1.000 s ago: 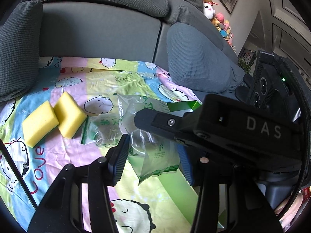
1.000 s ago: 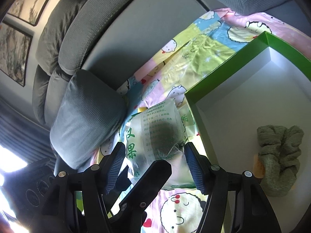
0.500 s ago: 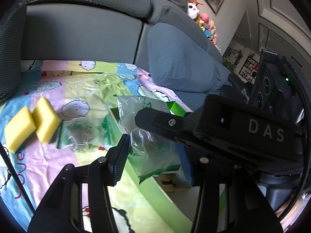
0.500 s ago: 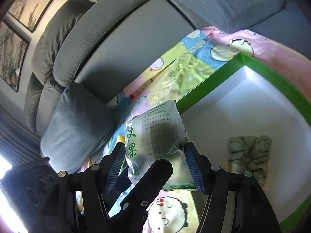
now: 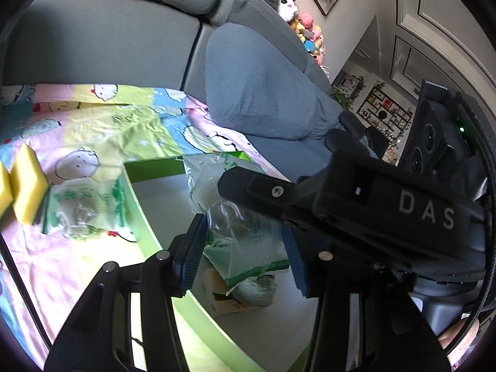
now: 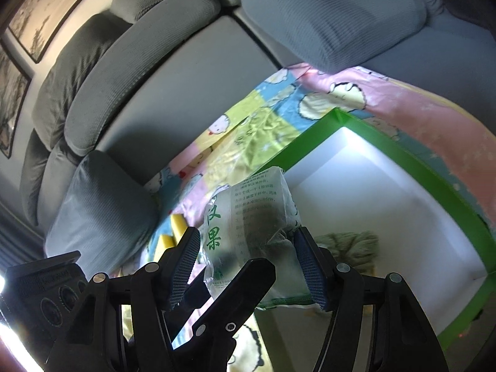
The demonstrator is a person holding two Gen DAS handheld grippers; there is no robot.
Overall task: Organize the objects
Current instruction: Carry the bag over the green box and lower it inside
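A clear plastic bag with green print [image 5: 238,238] hangs in the air between both grippers. My left gripper [image 5: 241,232] is shut on it, its blue pads pressing the sides. My right gripper [image 6: 248,238] is shut on the same bag [image 6: 251,217] from a crossing angle, and one of its fingers [image 5: 266,192] lies across the left wrist view. The bag hangs over the near left corner of the green box [image 5: 133,192] with a white floor [image 6: 387,204]. In the box lie a grey-green cloth [image 6: 350,245] and a beige piece [image 5: 226,307].
A second printed bag [image 5: 83,207] and two yellow sponges [image 5: 28,192] lie on the cartoon blanket [image 5: 93,130] left of the box. Grey sofa cushions [image 6: 102,210] flank the blanket, with the backrest [image 5: 102,46] behind. Soft toys [image 5: 303,31] sit far back.
Both grippers carried the bag rightward from above the blanket to over the green box. The sponges and second bag slid to the left edge of the left wrist view.
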